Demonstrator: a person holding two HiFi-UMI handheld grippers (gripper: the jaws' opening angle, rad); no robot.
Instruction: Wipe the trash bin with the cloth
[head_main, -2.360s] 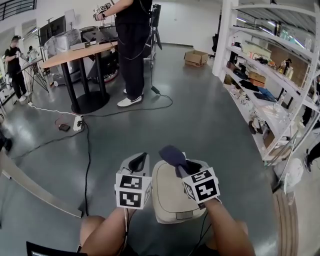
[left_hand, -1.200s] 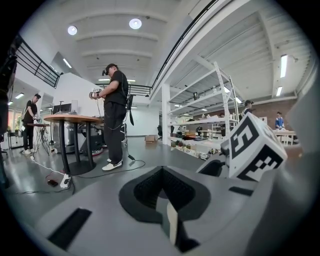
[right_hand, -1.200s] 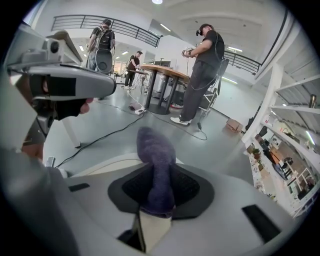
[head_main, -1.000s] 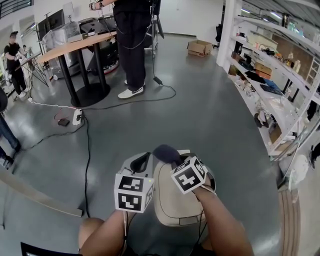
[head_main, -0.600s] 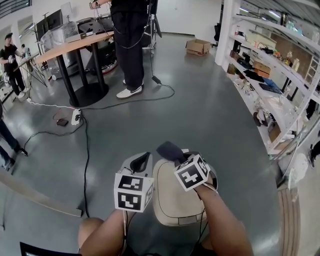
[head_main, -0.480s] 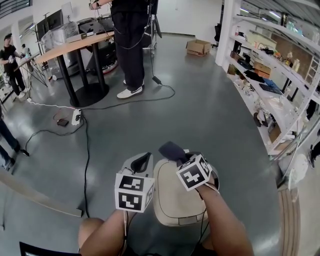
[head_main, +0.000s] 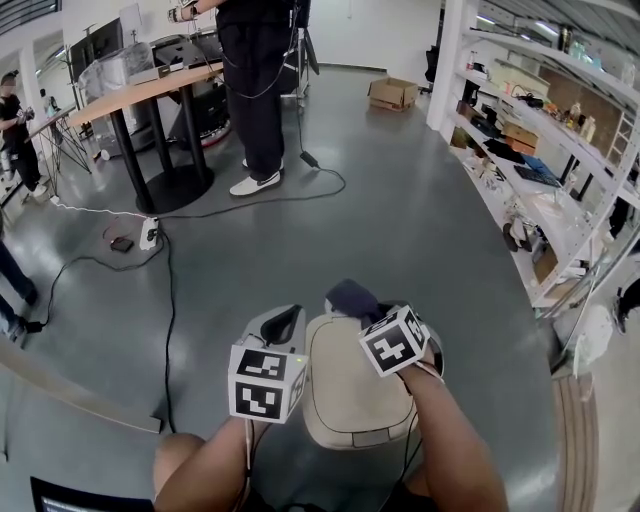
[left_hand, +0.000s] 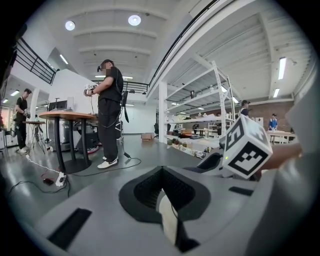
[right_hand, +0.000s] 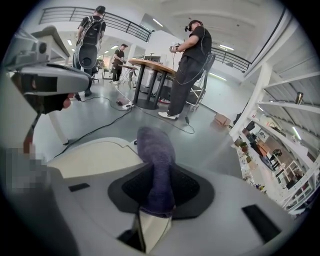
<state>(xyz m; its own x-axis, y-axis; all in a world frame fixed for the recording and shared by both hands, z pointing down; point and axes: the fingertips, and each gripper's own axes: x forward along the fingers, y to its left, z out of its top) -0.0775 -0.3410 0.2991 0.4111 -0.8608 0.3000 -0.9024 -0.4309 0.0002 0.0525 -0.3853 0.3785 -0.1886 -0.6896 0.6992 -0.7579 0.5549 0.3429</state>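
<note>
- On the grey floor (head_main: 420, 220) right in front of me stands the beige trash bin (head_main: 345, 390), seen from above, so only its lid shows and its walls are hidden beneath.
- My right tongs (head_main: 365, 308) pinch the purple cloth (head_main: 348, 296), which pokes out past the tips at the bin's far edge. I cannot tell whether it touches the lid.
- My left tongs (head_main: 283, 323) are pressed together, holding nothing, just beside the bin's left side.
- My right forearm (head_main: 445, 430) covers the bin's near right corner.
- Well apart, farther off: black cables (head_main: 172, 300), a white power strip (head_main: 149, 236), a person in dark clothes (head_main: 252, 80) at a wooden surface (head_main: 140, 90), and a cardboard box (head_main: 392, 93).
- White shelving (head_main: 530, 130) lines the right; its goods are too small to make out.
</note>
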